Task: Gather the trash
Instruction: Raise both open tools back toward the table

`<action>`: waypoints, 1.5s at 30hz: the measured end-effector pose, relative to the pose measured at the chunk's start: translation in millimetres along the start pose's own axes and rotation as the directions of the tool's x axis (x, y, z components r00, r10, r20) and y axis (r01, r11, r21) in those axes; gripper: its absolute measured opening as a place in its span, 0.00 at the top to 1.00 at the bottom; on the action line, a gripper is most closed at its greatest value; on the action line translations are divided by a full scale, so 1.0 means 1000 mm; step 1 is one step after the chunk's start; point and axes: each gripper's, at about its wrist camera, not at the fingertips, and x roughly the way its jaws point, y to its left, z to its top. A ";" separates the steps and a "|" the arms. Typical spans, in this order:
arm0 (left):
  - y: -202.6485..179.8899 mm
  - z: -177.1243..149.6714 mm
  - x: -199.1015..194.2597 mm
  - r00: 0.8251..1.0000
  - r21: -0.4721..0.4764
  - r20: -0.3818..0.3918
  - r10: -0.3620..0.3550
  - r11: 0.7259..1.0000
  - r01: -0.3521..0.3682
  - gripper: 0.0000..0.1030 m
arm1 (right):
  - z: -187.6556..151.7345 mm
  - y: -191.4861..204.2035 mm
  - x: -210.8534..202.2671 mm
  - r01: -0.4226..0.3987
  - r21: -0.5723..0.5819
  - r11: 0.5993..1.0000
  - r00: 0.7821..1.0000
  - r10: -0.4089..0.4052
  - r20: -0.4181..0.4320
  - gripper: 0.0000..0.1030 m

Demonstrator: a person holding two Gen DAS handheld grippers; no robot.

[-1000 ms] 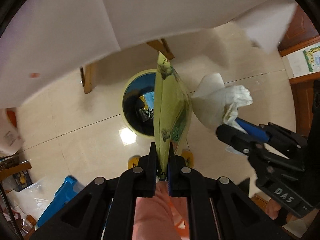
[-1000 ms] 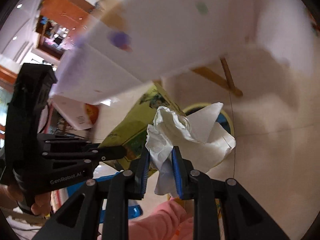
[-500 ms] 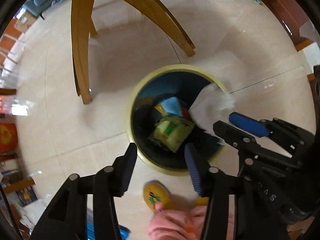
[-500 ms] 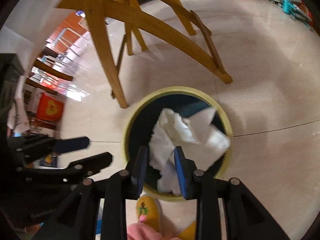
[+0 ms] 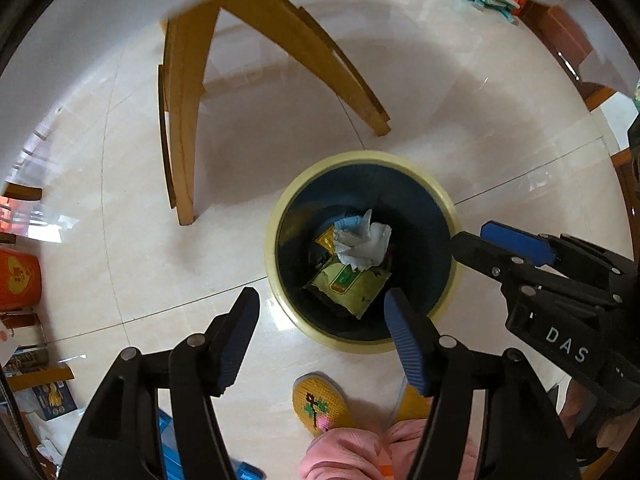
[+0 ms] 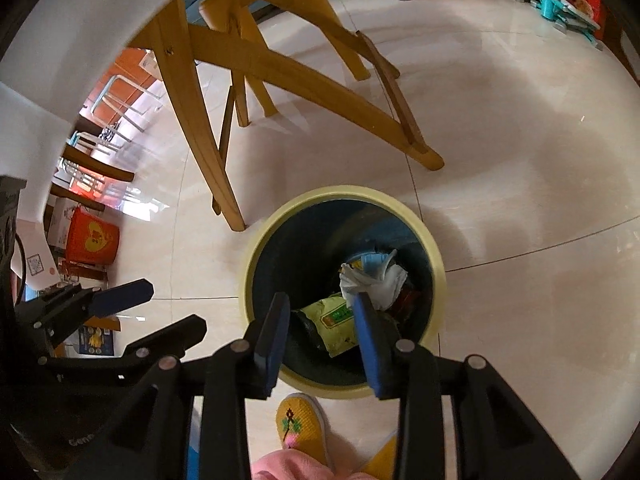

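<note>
A round bin with a pale yellow rim (image 5: pixel 280 216) (image 6: pixel 256 248) stands on the tiled floor. Inside it lie a yellow-green snack bag (image 5: pixel 346 286) (image 6: pixel 334 322), a crumpled white tissue (image 5: pixel 366 246) (image 6: pixel 380 280) and a blue face mask (image 5: pixel 348 223). My left gripper (image 5: pixel 322 316) is open and empty, above the bin's near left rim. My right gripper (image 6: pixel 320 316) is open and empty, directly above the bin; it also shows at the right of the left wrist view (image 5: pixel 500 248).
Wooden table legs (image 5: pixel 180 128) (image 6: pixel 208 152) stand just behind and left of the bin. The person's yellow slipper (image 5: pixel 320 404) (image 6: pixel 300 424) is at the bin's near side. An orange box (image 6: pixel 90 240) and clutter sit at the far left.
Both grippers opened. The snack bag and then the tissue dropped into the bin, and both grippers tilted from facing the table's underside to looking down over the bin.
</note>
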 end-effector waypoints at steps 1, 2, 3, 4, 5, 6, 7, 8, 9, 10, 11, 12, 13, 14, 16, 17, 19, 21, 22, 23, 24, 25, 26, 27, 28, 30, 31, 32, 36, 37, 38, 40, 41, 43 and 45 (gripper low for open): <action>0.001 -0.001 -0.006 1.000 -0.008 0.011 -0.003 1.000 0.003 0.39 | 0.000 0.000 -0.003 0.003 0.003 1.000 1.000 -0.003 0.002 0.67; 0.002 -0.001 -0.011 1.000 -0.012 0.020 -0.005 1.000 0.006 0.39 | 0.000 0.000 -0.009 0.004 0.007 1.000 1.000 -0.004 0.006 0.67; 0.002 -0.002 -0.018 0.999 -0.016 0.035 -0.005 1.000 0.006 0.39 | 0.000 0.001 -0.012 0.005 0.009 1.000 1.000 -0.005 0.010 0.67; 0.003 -0.002 -0.021 0.999 -0.017 0.046 -0.001 1.000 0.002 0.39 | 0.000 0.002 -0.018 0.009 0.010 1.000 1.000 -0.009 0.014 0.67; 0.002 -0.003 -0.028 0.998 -0.018 0.063 0.006 1.000 -0.004 0.39 | 0.000 0.003 -0.023 0.013 0.010 1.000 1.000 -0.014 0.019 0.67; 0.002 -0.003 -0.032 0.997 -0.020 0.074 0.008 1.000 -0.007 0.39 | 0.000 0.004 -0.028 0.016 0.013 1.000 1.000 -0.016 0.023 0.67; 0.002 -0.003 -0.038 0.996 -0.023 0.087 0.012 1.000 -0.010 0.39 | 0.002 0.005 -0.032 0.016 0.018 1.000 0.999 -0.016 0.027 0.67; 0.003 -0.004 -0.045 0.995 -0.030 0.103 0.014 0.999 -0.011 0.39 | 0.002 0.005 -0.036 0.014 0.021 1.000 0.999 -0.014 0.030 0.67; 0.003 -0.005 -0.053 0.993 -0.041 0.115 0.016 0.999 -0.011 0.38 | 0.002 0.005 -0.042 0.010 0.026 1.000 0.999 -0.010 0.034 0.67; 0.003 -0.005 -0.059 0.992 -0.052 0.122 0.016 0.999 -0.009 0.39 | 0.003 0.006 -0.049 0.010 0.029 1.000 0.999 -0.011 0.036 0.67; 0.003 -0.005 -0.065 0.992 -0.061 0.125 0.014 0.998 -0.007 0.39 | 0.003 0.008 -0.055 0.010 0.030 0.999 0.999 -0.011 0.036 0.67; 0.004 -0.006 -0.074 0.991 -0.076 0.130 0.014 0.997 -0.004 0.39 | 0.004 0.010 -0.063 0.005 0.033 0.999 0.999 -0.006 0.037 0.67; 0.005 -0.007 -0.084 0.991 -0.092 0.136 0.011 0.996 0.001 0.39 | 0.004 0.012 -0.071 0.000 0.034 0.999 0.999 -0.001 0.041 0.67; 0.006 -0.007 -0.093 0.990 -0.101 0.140 0.004 0.995 0.010 0.39 | 0.004 0.014 -0.082 -0.005 0.033 0.999 0.999 0.003 0.046 0.67; 0.006 -0.009 -0.117 0.989 -0.125 0.149 -0.010 0.992 0.029 0.39 | 0.005 0.021 -0.105 -0.020 0.022 1.000 0.998 0.019 0.053 0.67; 0.007 -0.010 -0.127 0.988 -0.133 0.152 -0.016 0.990 0.036 0.39 | 0.006 0.024 -0.118 -0.027 0.015 1.000 0.998 0.026 0.055 0.67; 0.006 -0.013 -0.158 0.985 -0.153 0.168 -0.026 0.987 0.052 0.39 | 0.008 0.033 -0.149 -0.050 0.001 0.999 0.997 0.050 0.054 0.67; 0.005 -0.015 -0.187 0.982 -0.160 0.186 -0.028 0.985 0.059 0.39 | 0.010 0.042 -0.176 -0.062 -0.016 0.998 0.996 0.063 0.062 0.67; 0.005 -0.016 -0.203 0.980 -0.163 0.198 -0.024 0.985 0.057 0.39 | 0.012 0.048 -0.194 -0.070 -0.032 0.997 0.995 0.072 0.069 0.67; 0.004 -0.017 -0.221 0.977 -0.168 0.215 -0.017 0.984 0.055 0.39 | 0.014 0.053 -0.210 -0.076 -0.048 0.996 0.994 0.080 0.078 0.67; 0.004 -0.017 -0.236 0.974 -0.174 0.226 -0.014 0.983 0.055 0.39 | 0.016 0.057 -0.224 -0.079 -0.061 0.995 0.993 0.084 0.087 0.67; 0.004 -0.018 -0.253 0.971 -0.184 0.241 -0.010 0.981 0.056 0.39 | 0.019 0.062 -0.243 -0.086 -0.077 0.993 0.991 0.093 0.098 0.67; 0.006 -0.018 -0.271 0.966 -0.198 0.257 -0.007 0.978 0.060 0.38 | 0.021 0.067 -0.258 -0.095 -0.090 0.991 0.989 0.104 0.106 0.67; 0.007 -0.018 -0.284 0.963 -0.210 0.270 -0.004 0.976 0.063 0.39 | 0.023 0.073 -0.273 -0.102 -0.106 0.989 0.986 0.114 0.118 0.67; 0.009 -0.017 -0.299 0.959 -0.222 0.283 0.000 0.973 0.066 0.39 | 0.025 0.077 -0.287 -0.105 -0.126 0.986 0.984 0.122 0.130 0.67; 0.012 -0.015 -0.331 0.949 -0.234 0.315 0.022 0.971 0.055 0.38 | 0.031 0.088 -0.315 -0.104 -0.176 0.979 0.979 0.132 0.158 0.67; 0.012 -0.015 -0.344 0.943 -0.236 0.332 0.035 0.971 0.047 0.39 | 0.034 0.093 -0.327 -0.106 -0.198 0.974 0.975 0.141 0.172 0.67; 0.014 -0.014 -0.359 0.935 -0.237 0.351 0.049 0.971 0.038 0.39 | 0.036 0.098 -0.339 -0.107 -0.222 0.969 0.971 0.150 0.186 0.67; 0.022 -0.009 -0.413 0.896 -0.256 0.432 0.102 0.967 0.014 0.39 | 0.049 0.114 -0.382 -0.096 -0.308 0.946 0.951 0.179 0.254 0.67; 0.021 -0.007 -0.422 0.889 -0.261 0.445 0.109 0.965 0.012 0.39 | 0.052 0.118 -0.390 -0.090 -0.326 0.941 0.945 0.184 0.271 0.67; 0.023 -0.005 -0.434 0.877 -0.271 0.464 0.127 0.962 0.004 0.39 | 0.055 0.122 -0.398 -0.084 -0.342 0.936 0.939 0.189 0.286 0.67; 0.025 -0.002 -0.454 0.856 -0.286 0.494 0.153 0.958 -0.006 0.39 | 0.061 0.127 -0.411 -0.075 -0.368 0.927 0.928 0.199 0.314 0.67; 0.027 0.000 -0.464 0.843 -0.294 0.511 0.168 0.956 -0.012 0.39 | 0.064 0.129 -0.415 -0.071 -0.382 0.922 0.922 0.207 0.328 0.67; 0.030 0.005 -0.480 0.826 -0.303 0.532 0.189 0.953 -0.022 0.39 | 0.073 0.135 -0.425 -0.062 -0.406 0.912 0.914 0.215 0.344 0.67; 0.032 0.011 -0.492 0.813 -0.306 0.545 0.205 0.951 -0.035 0.39 | 0.084 0.142 -0.430 -0.049 -0.418 0.907 0.909 0.214 0.357 0.67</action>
